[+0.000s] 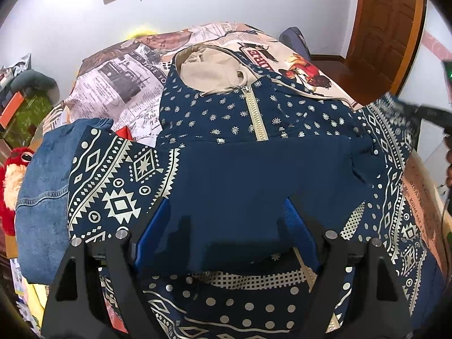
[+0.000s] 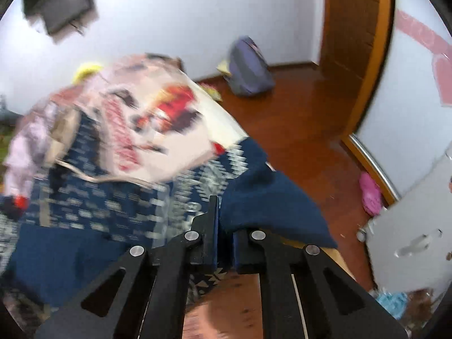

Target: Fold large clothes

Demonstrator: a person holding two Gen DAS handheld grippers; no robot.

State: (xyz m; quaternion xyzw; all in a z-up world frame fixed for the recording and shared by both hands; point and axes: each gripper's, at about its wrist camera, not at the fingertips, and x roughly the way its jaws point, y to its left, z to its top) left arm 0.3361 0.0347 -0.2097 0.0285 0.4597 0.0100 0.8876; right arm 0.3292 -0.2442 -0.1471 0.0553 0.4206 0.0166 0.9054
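A navy hooded jacket (image 1: 226, 113) with cream patterns, a beige hood and a cream zip lies face up on the bed. Its lower part is folded up, plain navy lining showing. My left gripper (image 1: 226, 212) is open, its blue-padded fingers (image 1: 152, 231) either side of that folded navy fabric. My right gripper (image 2: 224, 214) is shut on the jacket's sleeve (image 2: 271, 195) at the bed's right edge; that view is motion-blurred. The right gripper also shows in the left wrist view (image 1: 429, 115) at the far right, holding the patterned sleeve.
The bed has a newspaper-print cover (image 1: 124, 84). A denim garment (image 1: 42, 183) lies at the left, a red plush toy (image 1: 11, 175) beyond it. A purple backpack (image 2: 248, 67) sits on the wooden floor by the wall. A wooden door (image 2: 353, 42) stands at right.
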